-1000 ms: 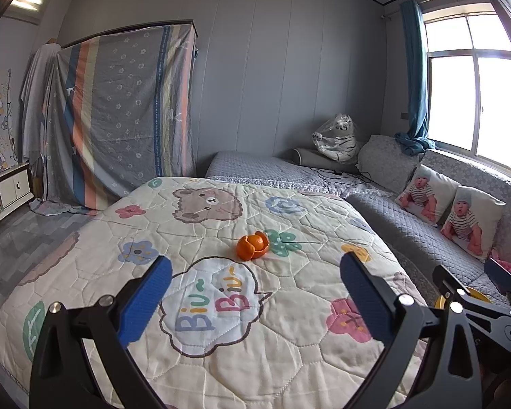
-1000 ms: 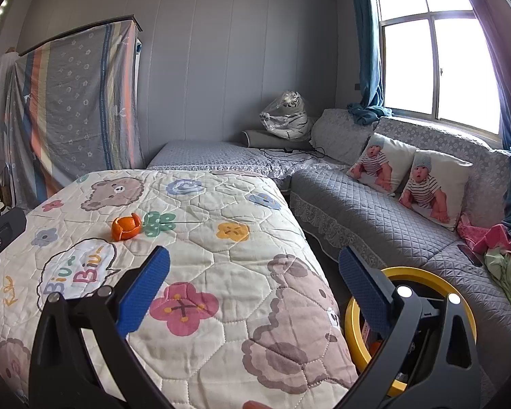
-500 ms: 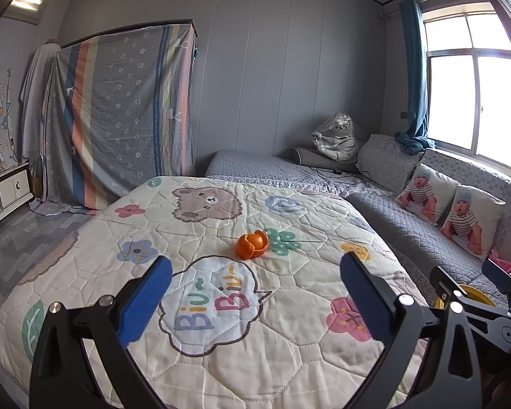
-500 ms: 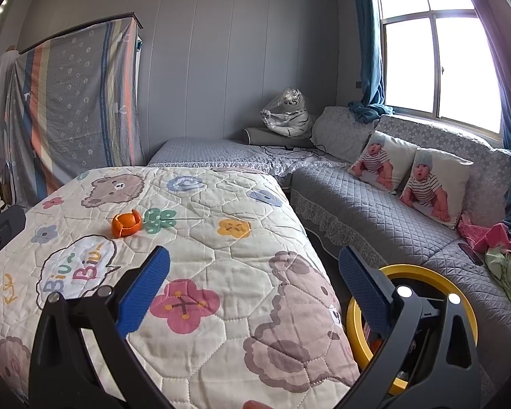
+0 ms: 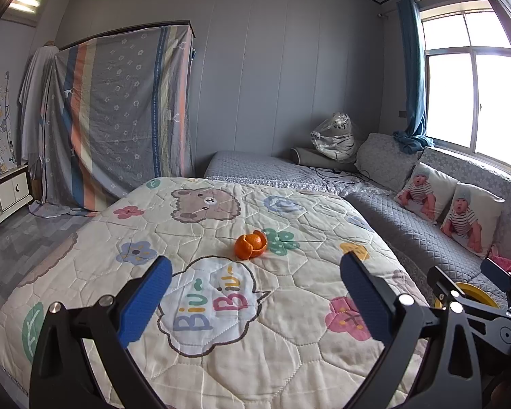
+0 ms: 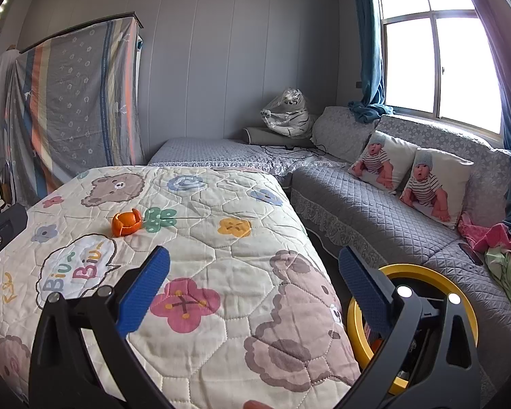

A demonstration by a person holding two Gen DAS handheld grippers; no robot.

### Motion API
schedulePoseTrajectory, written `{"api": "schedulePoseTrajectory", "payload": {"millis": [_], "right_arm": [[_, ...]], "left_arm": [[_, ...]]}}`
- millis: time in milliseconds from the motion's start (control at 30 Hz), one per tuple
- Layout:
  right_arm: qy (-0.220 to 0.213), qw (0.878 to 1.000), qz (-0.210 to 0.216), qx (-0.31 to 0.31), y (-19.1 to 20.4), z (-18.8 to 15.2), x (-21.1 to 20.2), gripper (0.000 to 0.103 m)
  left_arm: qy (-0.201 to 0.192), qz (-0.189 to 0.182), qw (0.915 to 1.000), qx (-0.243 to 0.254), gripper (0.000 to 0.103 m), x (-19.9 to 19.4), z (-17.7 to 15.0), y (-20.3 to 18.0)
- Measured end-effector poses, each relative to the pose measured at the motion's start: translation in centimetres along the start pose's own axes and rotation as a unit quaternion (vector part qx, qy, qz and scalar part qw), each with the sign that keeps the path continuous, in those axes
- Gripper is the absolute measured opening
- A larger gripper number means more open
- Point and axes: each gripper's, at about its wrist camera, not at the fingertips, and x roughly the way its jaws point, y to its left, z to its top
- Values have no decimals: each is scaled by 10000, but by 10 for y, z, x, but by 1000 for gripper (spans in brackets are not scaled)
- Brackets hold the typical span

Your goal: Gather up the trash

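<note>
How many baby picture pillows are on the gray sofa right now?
2. Both lean side by side against the sofa backrest under the window: the first pillow sits nearer the far corner, the second pillow nearer the pile of clothes. More may be hidden out of frame.

left gripper: jaws wide | right gripper: wide (seemingly level)

Both wrist views sit low over the near edge of the quilt, looking forward between their own blue finger pads toward the far wall at 12 o'clock. The left view faces the quilt's middle; the right view, set further right, takes in the sofa at 2 o'clock. Both share the orange peel, the quilt and the window.
</note>
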Motion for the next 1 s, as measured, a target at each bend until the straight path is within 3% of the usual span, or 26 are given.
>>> {"api": "schedulePoseTrajectory", "payload": {"millis": [1000], "right_arm": [[39, 10000, 0, 67, -4, -3, 1, 95]], "left_arm": [[39, -18, 10000, -39, 95, 2, -2, 0]]}}
